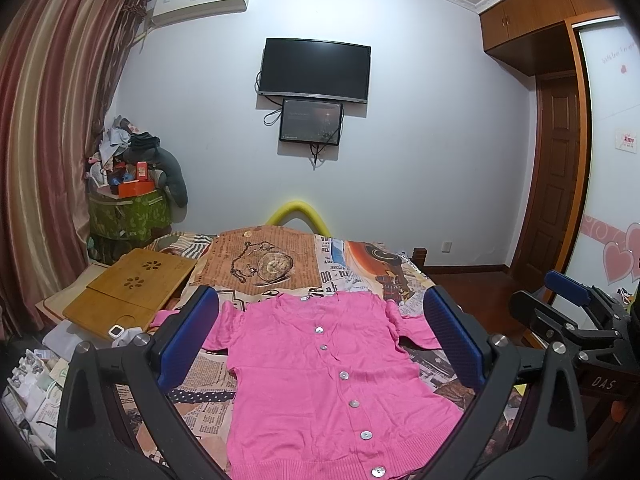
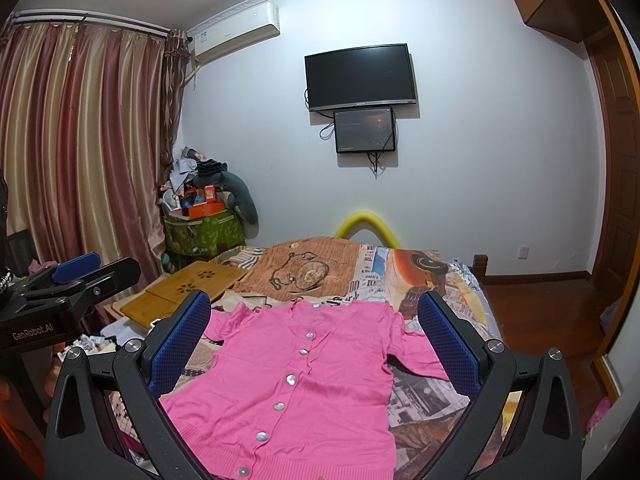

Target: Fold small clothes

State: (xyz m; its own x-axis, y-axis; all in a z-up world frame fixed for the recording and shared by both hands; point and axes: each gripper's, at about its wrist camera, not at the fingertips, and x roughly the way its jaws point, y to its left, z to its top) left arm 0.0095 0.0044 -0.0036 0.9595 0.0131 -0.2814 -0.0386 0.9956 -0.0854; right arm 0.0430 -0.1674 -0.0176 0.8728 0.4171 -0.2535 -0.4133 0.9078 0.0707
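- Nearest your left lens is the left gripper: its blue-padded fingers are spread wide apart with nothing between them, held above the bed.
- Your right gripper is the same, blue pads splayed wide and holding nothing; in the left wrist view it shows at the right edge, beside the left one.
- Between and below both pairs of fingers lies the pink cardigan, spread flat and buttoned, neckline pointing away from you, hem closest to you.
- Its row of pale buttons runs down the front; both short sleeves lie out to the sides, the far-right one reaching toward your right gripper's right pad.
- The cardigan rests on the bedspread, printed with newspaper text, a pocket watch and a car.
- To the left of the cardigan, a bamboo lap tray sits at the bed's edge, apart from the garment.
- Beyond the foot of the bed a yellow foam arch stands up.
- On the far wall hangs a dark television with a smaller screen just below it.
- At far left, striped curtains hang beside a green bin heaped with clutter.
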